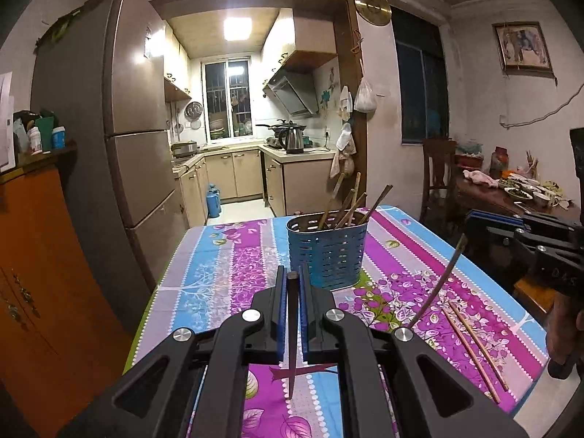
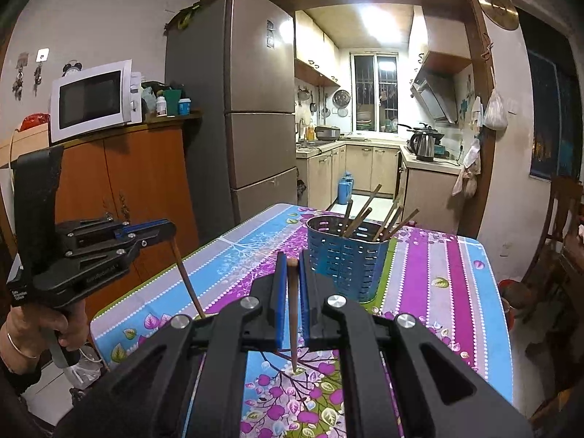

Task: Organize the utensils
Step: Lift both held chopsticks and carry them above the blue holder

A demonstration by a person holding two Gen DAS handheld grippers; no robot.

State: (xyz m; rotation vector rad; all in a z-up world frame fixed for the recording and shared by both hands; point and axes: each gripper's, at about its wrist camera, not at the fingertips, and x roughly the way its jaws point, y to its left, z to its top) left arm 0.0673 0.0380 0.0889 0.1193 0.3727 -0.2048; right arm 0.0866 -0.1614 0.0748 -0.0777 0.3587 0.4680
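Both fingers [image 1: 292, 281] [image 2: 292, 266] we've got pinching one upright chopstick [image 1: 293, 332] [image 2: 292, 314] each, blue holder [image 1: 328, 252] dead ahead, left nearer.

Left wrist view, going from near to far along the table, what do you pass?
Left gripper with its jaws shut on a dark chopstick → two loose chopsticks lying on the tablecloth → blue utensil holder with chopsticks standing in it.
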